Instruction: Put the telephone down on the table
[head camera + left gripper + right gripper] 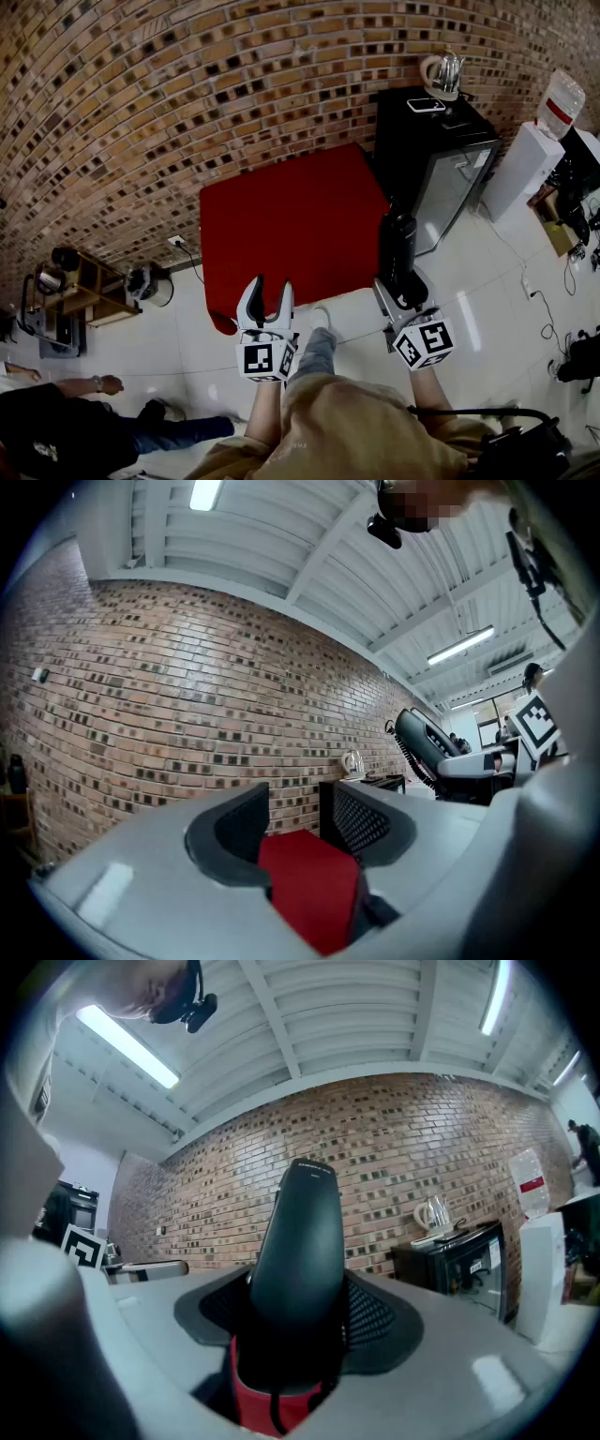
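My right gripper [401,277] is shut on a black telephone handset [397,246], which sticks out forward beyond its jaws; in the right gripper view the handset [302,1251] stands between the pads and a thin cord hangs below it. It hovers near the right edge of the red table [291,225]. My left gripper [265,298] is open with nothing between its fingers, at the table's near edge; in the left gripper view the red table [309,883] shows through the gap, and the handset [427,744] is seen at the right.
A black cabinet [441,155] with a kettle [442,73] stands right of the table, against the brick wall. A white water dispenser [530,159] is further right. A wooden shelf [80,291] stands at the left. Another person [56,431] crouches at the lower left.
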The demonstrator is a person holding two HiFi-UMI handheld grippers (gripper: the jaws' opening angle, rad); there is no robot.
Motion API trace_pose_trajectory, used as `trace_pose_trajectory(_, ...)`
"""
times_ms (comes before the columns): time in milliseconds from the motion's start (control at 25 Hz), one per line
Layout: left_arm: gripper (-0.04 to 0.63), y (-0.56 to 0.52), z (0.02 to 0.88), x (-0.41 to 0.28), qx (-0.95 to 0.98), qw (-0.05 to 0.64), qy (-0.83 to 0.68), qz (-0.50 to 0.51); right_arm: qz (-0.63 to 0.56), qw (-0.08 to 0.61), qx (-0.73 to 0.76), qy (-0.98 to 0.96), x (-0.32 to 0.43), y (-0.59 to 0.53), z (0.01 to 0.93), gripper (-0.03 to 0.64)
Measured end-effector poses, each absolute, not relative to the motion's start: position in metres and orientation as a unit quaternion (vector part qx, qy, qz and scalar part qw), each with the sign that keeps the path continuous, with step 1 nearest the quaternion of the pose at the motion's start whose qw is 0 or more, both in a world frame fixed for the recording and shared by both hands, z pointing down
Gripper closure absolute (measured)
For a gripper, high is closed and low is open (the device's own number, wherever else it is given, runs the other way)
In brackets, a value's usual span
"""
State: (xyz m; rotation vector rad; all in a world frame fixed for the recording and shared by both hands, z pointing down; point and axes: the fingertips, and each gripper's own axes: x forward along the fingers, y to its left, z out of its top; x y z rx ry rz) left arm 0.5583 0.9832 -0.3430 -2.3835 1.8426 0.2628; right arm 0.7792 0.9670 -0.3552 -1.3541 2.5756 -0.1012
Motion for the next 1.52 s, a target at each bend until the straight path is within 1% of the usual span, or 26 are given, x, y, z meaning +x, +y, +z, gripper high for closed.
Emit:
trace_pose_trajectory(120,0.394,0.922,-0.337,0.541,-0.801,0.077,0.588,0.083,-0.032,0.110,-0.464,0.878,0.752,0.915,-0.342,0.334)
trace_pose_trajectory(240,0.394,0.857,-0.335,0.522,-0.812,0.082,0.571,0.086,-0.037,0.084,-0.470,0.878,0.730,0.861,-0.318,0.333)
trace_pose_trajectory(360,0.394,0.795,-0.327,0.499,-0.821,0.078,0.558,0.092,-0.046,0.051,-0.481,0.874,0.711,0.809,-0.277,0.334)
trace_pose_trajectory(480,0.394,0.743,-0.308,0.479,-0.831,0.084,0.546,0.069,-0.074,0.034,-0.497,0.864,0.689,0.759,-0.227,0.334)
trace_pose_trajectory(640,0.394,0.685,-0.282,0.482,-0.834,0.062,0.544,0.063,-0.106,-0.006,-0.496,0.862,0.686,0.692,-0.169,0.333)
trace_pose_trajectory(840,0.394,0.619,-0.234,0.481,-0.818,0.028,0.570,0.069,-0.147,-0.034,-0.493,0.857,0.699,0.597,-0.095,0.333)
trace_pose_trajectory(920,0.394,0.601,-0.219,0.477,-0.812,0.022,0.579,0.068,-0.157,-0.058,-0.490,0.856,0.703,0.562,-0.064,0.333)
trace_pose_trajectory(1080,0.394,0.578,-0.190,0.460,-0.795,0.001,0.603,0.058,-0.180,-0.129,-0.479,0.849,0.706,0.484,0.018,0.333)
trace_pose_trajectory(1280,0.394,0.556,-0.162,0.459,-0.787,-0.019,0.615,0.047,-0.212,-0.202,-0.470,0.833,0.716,0.390,0.100,0.333)
trace_pose_trajectory(1440,0.394,0.544,-0.138,0.444,-0.783,-0.023,0.620,0.027,-0.225,-0.240,-0.458,0.826,0.692,0.336,0.150,0.333)
trace_pose_trajectory(1520,0.394,0.543,-0.121,0.436,-0.782,-0.037,0.622,-0.001,-0.237,-0.262,-0.460,0.815,0.682,0.321,0.181,0.333)
